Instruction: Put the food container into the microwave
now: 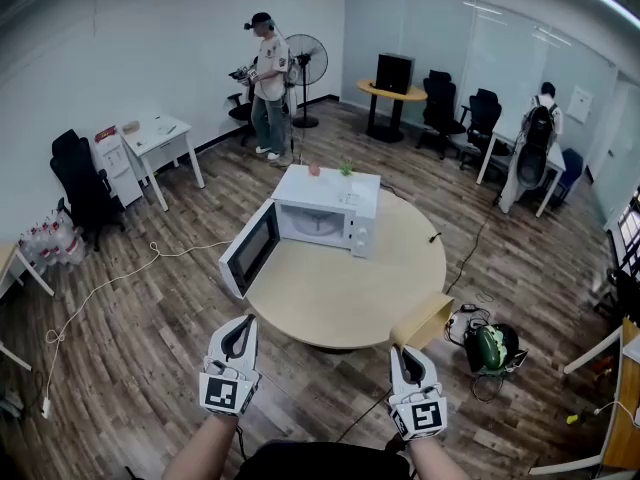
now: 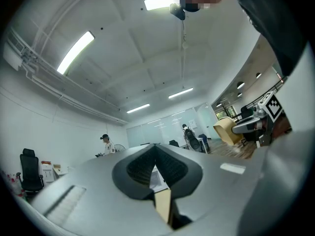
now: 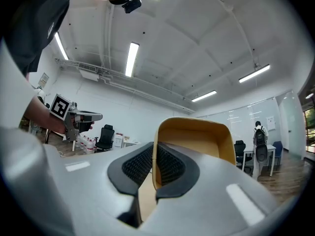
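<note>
The right gripper [image 1: 407, 353] is clamping its jaws on the wall of the tan food container [image 1: 424, 320], and its own view is showing that plainly: the pads are pressing on the near rim with the open tub [image 3: 197, 141] standing up just beyond them. The left gripper [image 1: 238, 340] is carrying nothing, its jaws drawn together at the tips with only the table and the microwave showing beyond them in the left gripper view. The white microwave [image 1: 325, 213] is sitting on the far side of the round table [image 1: 350, 288], and its door [image 1: 250, 250] is hanging wide open to its left, so the cavity is facing the person. The container is hovering well short of the microwave, at the table edge opposite it and off to the microwave's right (whether its base is brushing the tabletop I cannot tell from here). By my reading this is the carry step: the pickup is done and the placing is not yet begun. The next move is calling for a forward reach across the table, swinging the tub leftward to line up with the opening, holding it level, clearing the open door, then setting it down inside before the jaws let go. The free gripper looks well placed for the door afterwards.
</note>
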A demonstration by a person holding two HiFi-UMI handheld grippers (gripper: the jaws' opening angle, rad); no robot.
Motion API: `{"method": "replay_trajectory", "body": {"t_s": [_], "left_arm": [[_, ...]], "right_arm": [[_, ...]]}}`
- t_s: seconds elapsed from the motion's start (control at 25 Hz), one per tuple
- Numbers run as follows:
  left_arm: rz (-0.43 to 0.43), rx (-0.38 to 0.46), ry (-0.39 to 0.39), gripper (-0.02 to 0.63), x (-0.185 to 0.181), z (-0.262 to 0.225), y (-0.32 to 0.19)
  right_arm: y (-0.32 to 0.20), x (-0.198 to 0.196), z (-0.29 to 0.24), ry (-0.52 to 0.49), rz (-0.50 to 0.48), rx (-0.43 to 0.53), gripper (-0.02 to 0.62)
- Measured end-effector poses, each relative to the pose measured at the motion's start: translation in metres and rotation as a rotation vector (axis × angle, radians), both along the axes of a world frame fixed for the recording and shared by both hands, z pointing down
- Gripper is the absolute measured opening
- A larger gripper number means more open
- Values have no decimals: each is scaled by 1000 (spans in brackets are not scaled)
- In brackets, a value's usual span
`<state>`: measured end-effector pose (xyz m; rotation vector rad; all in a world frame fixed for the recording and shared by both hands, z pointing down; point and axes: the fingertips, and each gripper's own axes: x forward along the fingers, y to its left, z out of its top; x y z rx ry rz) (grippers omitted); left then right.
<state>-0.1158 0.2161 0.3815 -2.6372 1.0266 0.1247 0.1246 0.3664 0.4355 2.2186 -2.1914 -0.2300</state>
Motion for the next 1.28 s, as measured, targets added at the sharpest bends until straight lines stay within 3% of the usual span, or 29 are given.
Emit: {"method": "replay_trajectory", "body": {"t_s": [0.24,0.36,0.48,0.64,0.92,1.28], "left_arm": [[-14,-14,-27,-3,17,8,1],[-2,-2,-33,-3,26,12,-12],[-15,-42,-37,-3,34,21,-36],[-4,-11,-45,-2,41,27,-89],[43,-82,-46,-3,65,35,-202],[148,-105,-34,-2,103,41,-315]], "right_arm": [[-11,8,4,-3,-48,14,21],[-24,14,8,-10,-52,9,21],[-46,21,15,-11,-50,-6,21],[-89,29,15,-4,-33,-12,21],[-196,44,8,19,20,-39,21],[-312,48,3,51,65,-79,21]]}}
